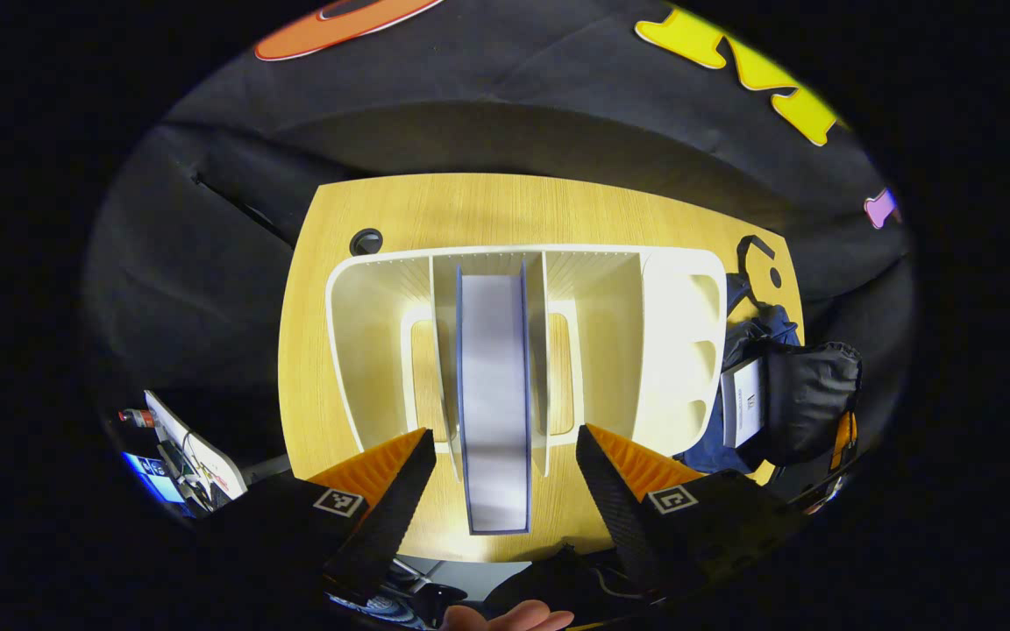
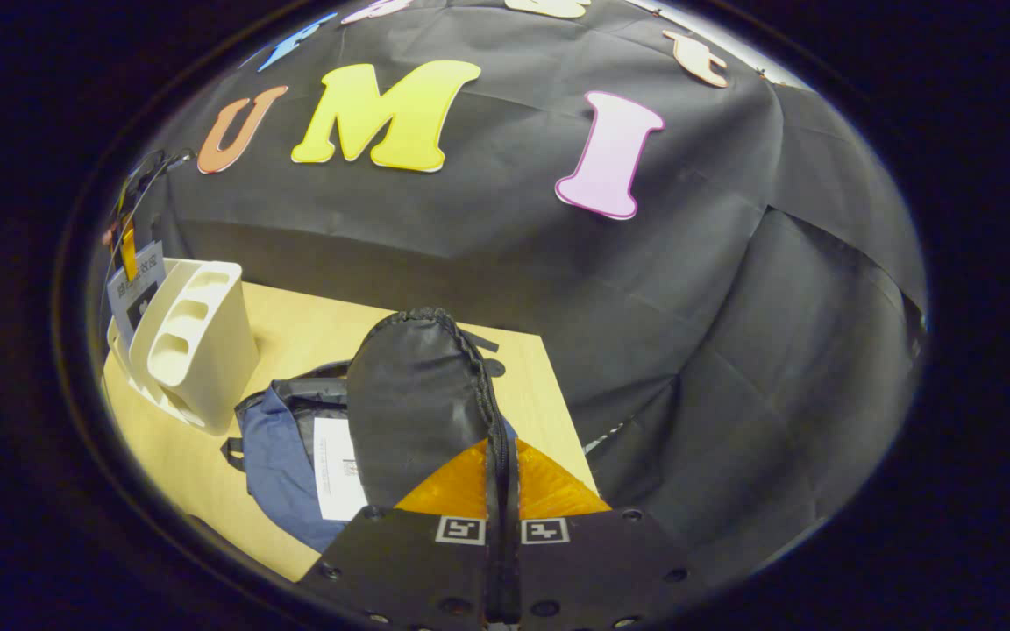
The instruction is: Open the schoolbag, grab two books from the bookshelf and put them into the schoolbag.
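Book point(image 1: 494, 394) upright in bookshelf point(image 1: 680, 350); schoolbag point(image 1: 799, 394) beside, seemingly touching.

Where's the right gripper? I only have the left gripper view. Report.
Observer: The right gripper is shut on the zipper edge of the schoolbag's black flap.
Operator: Give me the flap's position.
Observer: It stands upright above the blue bag body, which lies on the table.
Operator: Confirm both fingers grip it.
Observer: Yes, the zipper edge runs straight down between the two closed fingers.
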`<state>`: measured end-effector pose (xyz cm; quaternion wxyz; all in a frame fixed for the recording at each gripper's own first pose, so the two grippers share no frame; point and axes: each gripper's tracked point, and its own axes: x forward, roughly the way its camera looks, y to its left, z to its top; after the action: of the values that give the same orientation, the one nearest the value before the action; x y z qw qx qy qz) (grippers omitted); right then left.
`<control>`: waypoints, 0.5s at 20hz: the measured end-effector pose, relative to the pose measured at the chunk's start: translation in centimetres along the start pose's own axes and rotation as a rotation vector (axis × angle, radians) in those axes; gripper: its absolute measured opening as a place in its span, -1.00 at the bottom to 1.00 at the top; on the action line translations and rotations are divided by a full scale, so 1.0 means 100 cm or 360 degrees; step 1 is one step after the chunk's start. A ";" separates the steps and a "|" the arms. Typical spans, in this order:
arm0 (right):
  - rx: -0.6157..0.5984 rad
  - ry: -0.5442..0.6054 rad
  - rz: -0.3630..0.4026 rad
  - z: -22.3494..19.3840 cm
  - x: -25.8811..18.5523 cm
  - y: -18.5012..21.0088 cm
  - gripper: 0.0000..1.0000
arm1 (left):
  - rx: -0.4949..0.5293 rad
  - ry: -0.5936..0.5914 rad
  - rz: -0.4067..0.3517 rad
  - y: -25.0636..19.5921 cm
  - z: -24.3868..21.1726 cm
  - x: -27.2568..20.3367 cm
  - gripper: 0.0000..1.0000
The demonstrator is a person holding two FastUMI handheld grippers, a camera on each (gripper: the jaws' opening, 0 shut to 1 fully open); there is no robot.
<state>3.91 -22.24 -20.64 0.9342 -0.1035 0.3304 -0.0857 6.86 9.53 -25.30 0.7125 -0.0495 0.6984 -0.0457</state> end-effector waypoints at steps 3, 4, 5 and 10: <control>0.0004 0.0005 -0.0003 -0.001 0.002 0.001 -0.99 | -0.0008 0.0069 0.0015 0.002 -0.001 0.010 1.00; 0.0005 0.0007 -0.0003 -0.002 0.002 0.001 -0.99 | -0.0016 0.0078 0.0029 0.005 0.000 0.013 0.91; 0.0007 0.0009 -0.0004 -0.003 0.002 0.001 -1.00 | -0.0023 0.0088 0.0038 0.005 0.000 0.016 0.86; 0.0016 0.0016 -0.0005 -0.007 0.003 -0.003 -1.00 | -0.0023 0.0108 0.0067 0.005 0.000 0.027 0.54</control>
<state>3.68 -22.72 -21.28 0.9329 -0.0988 0.3345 -0.0895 6.87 9.63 -28.06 0.6888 -0.0383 0.7234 -0.0274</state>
